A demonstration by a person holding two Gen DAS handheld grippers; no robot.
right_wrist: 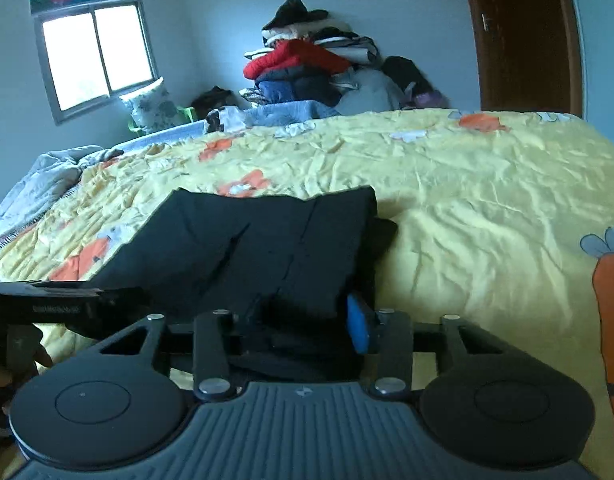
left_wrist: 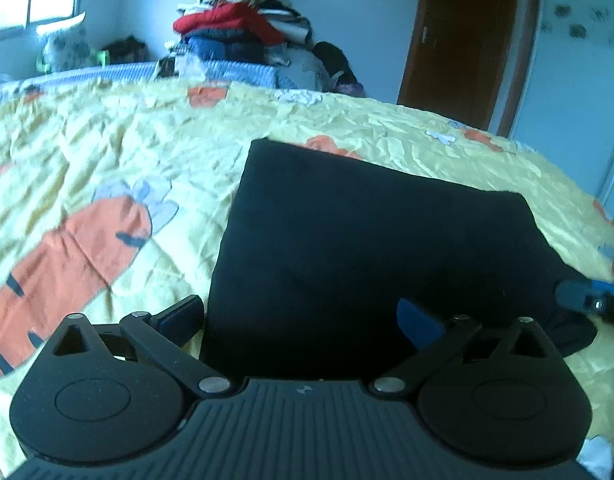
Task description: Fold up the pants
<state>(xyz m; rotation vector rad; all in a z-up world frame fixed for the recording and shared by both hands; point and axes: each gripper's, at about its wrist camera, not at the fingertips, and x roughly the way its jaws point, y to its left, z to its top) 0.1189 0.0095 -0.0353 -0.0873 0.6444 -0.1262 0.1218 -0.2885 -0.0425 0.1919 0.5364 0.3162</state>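
The black pants (left_wrist: 359, 248) lie folded into a flat rectangle on the yellow carrot-print bedspread (left_wrist: 119, 148). My left gripper (left_wrist: 303, 316) is open, its fingers spread wide over the near edge of the fold, nothing between them. The right gripper shows at the right edge of the left wrist view (left_wrist: 587, 300), at the pants' near right corner. In the right wrist view the pants (right_wrist: 247, 248) lie ahead and my right gripper (right_wrist: 307, 320) has its fingers partly apart, with the near edge of the dark cloth between them; whether they pinch it I cannot tell.
A tall pile of clothes (right_wrist: 307, 64) stands at the far side of the bed against the wall. A brown door (right_wrist: 523, 36) is at the back right, a window (right_wrist: 95, 56) at the back left. A crumpled grey quilt (right_wrist: 39, 184) lies at the left.
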